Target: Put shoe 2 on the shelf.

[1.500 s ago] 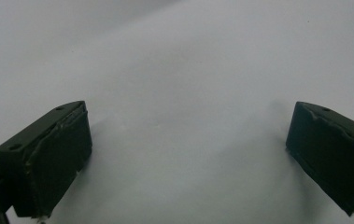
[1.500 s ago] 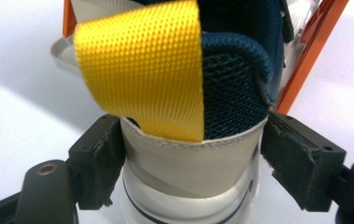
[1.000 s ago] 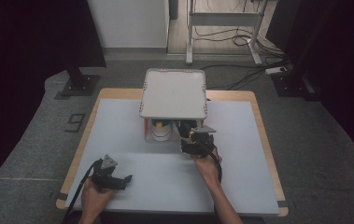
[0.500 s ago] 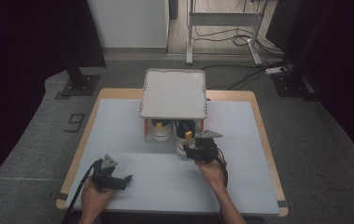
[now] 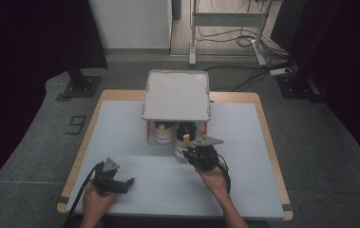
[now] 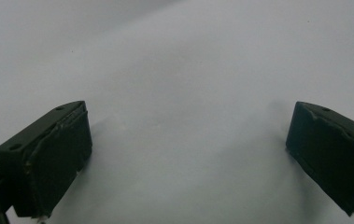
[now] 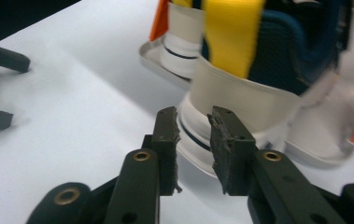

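White surface (image 5: 135, 137) under dark room. Left tool (image 5: 120, 183) wide, empty, idle near front edge. Shoe rack (image 5: 176, 95) centre; sneaker (image 7: 240, 88) half out of lower tier. Right tool (image 7: 194, 140) narrowed at heel, just closing, gap remains. Extraction barely begun.

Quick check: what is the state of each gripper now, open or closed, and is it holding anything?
Left gripper: open, holding nothing, over the white table.
Right gripper: just closed, shut with nothing between the jaws, beside the shoe.

Bright, evenly lit table (image 5: 135, 128) amid dark surroundings; soft shadows, slightly blurred close-up gripper views.
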Demonstrator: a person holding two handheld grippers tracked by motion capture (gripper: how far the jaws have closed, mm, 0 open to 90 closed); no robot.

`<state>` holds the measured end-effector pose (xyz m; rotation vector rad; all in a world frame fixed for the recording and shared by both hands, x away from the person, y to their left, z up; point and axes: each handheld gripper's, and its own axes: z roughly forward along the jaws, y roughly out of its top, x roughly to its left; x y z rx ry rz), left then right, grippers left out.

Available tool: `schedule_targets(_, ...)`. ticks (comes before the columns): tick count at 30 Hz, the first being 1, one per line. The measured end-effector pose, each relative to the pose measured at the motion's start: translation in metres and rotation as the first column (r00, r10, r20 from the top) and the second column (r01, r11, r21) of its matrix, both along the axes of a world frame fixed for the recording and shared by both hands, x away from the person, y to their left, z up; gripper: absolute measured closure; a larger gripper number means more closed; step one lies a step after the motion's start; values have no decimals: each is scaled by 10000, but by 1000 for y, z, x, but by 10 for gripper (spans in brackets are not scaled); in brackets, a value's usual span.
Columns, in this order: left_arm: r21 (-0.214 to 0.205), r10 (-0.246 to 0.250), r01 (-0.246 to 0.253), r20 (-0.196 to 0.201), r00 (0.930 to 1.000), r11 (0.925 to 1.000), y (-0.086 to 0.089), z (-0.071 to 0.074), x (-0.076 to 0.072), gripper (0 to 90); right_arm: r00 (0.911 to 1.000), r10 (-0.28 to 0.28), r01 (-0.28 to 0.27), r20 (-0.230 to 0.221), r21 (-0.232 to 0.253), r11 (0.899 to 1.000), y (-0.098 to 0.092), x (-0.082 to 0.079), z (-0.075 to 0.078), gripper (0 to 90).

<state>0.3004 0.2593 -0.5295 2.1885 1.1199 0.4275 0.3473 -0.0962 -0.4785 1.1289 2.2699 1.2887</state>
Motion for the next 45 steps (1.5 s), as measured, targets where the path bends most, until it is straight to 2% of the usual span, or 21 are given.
schedule_targets(3, 18, -16, 16, -8, 10000, 10000, 0, 0, 0, 2, 10000, -36, 36, 26, -187, 9998, 7, 6, -3, 735)
schedule_targets(6, 6, -4, 4, -4, 10000, 10000, 0, 0, 0, 1, 9999, -76, 76, 75, -77, 9999, 10, 12, -5, 756)
schedule_targets(8, 4, -2, 2, -2, 10000, 10000, 0, 0, 0, 2, 9991, -289, 301, 302, -419, 9987, 13, 14, -6, 754)
schedule_targets(10, 9, -7, 7, 2, 10000, 10000, 0, 0, 0, 2, 9980, -502, 523, 391, -526, 9972, 13, 17, -8, 750)
schedule_targets(13, 8, -4, 4, -3, 10000, 10000, 0, 0, 0, 2, 9976, -612, 618, 322, -157, 9980, 10, 23, -8, 751)
schedule_targets(15, 5, -2, 2, -4, 10000, 10000, 0, 0, 0, 2, 9956, -786, 806, 508, -392, 9960, 12, 27, -8, 737)
schedule_targets(17, 4, -4, 4, 0, 10000, 10000, 0, 0, 0, 2, 9947, -906, 928, 488, -462, 9946, 12, 32, -10, 738)
schedule_targets(19, 3, -4, 4, -1, 10000, 10000, 0, 0, 0, 2, 9947, -922, 936, 460, -299, 9952, 11, 35, -11, 737)
schedule_targets(32, 5, -5, 5, -6, 10000, 10000, 0, 0, 0, 2, 9894, -1271, 1307, 695, -491, 9902, 9, 50, -16, 745)
schedule_targets(36, 5, -6, 6, -3, 10000, 10000, 0, 0, 0, 2, 9854, -1483, 1527, 832, -494, 9870, 9, 55, -19, 749)
schedule_targets(41, 3, -8, 8, 1, 10000, 10000, 0, 0, 0, 3, 9858, -1445, 1478, 860, -330, 9885, 9, 55, -20, 694)
schedule_targets(45, 3, -14, 14, 4, 10000, 10000, 0, 0, 0, 4, 9875, -1433, 1443, 653, -101, 9895, 7, 53, -19, 631)
